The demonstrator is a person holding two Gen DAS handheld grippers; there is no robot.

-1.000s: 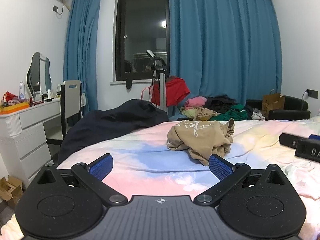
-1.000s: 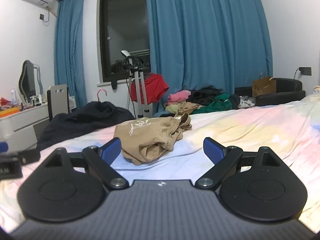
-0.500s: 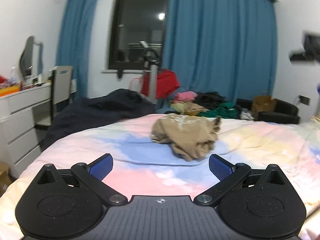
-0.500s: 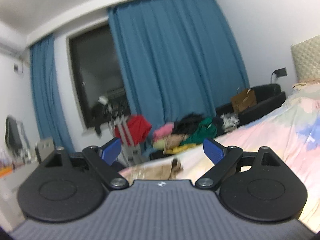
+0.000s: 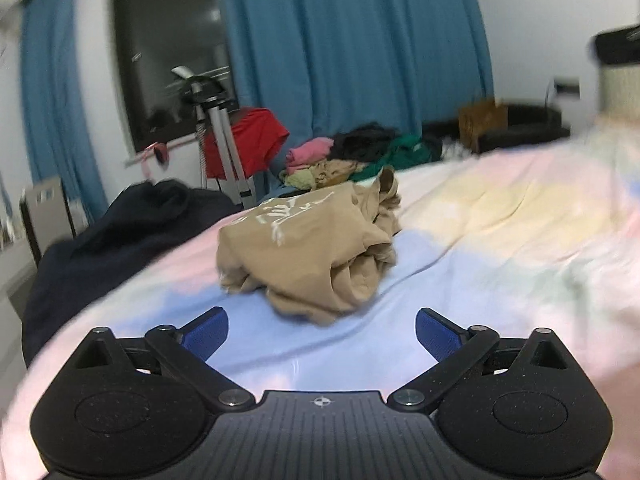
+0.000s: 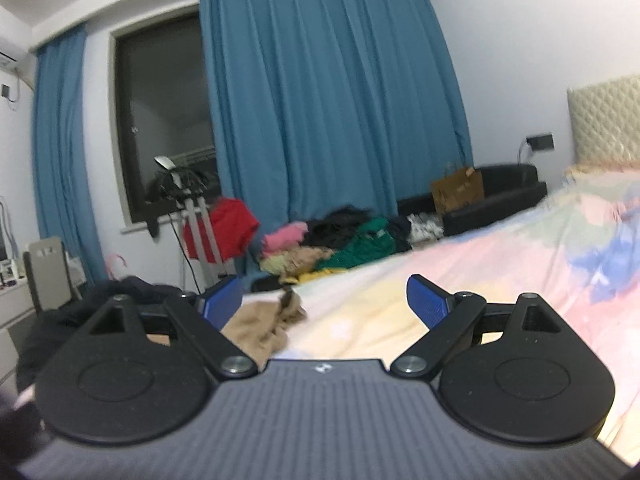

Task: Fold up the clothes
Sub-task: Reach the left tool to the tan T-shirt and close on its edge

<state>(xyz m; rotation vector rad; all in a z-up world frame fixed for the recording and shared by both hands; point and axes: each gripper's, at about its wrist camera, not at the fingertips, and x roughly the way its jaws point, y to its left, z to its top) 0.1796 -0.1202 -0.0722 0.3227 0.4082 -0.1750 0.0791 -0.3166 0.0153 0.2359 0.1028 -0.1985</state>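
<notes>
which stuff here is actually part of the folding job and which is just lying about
Job:
- crumpled tan shirt on the bed
- left hand-held gripper, open
- right hand-held gripper, open

Lying about:
- dark garment at the bed's edge
- clothes pile by the curtain
- tripod
- red garment

A tan garment [image 5: 316, 248] lies crumpled in a loose heap on a bed [image 5: 500, 216] covered in pastel pink, blue and yellow. White printed lettering shows on its upper surface. Folds bunch at its near right side, and one corner sticks up at the far end.
</notes>
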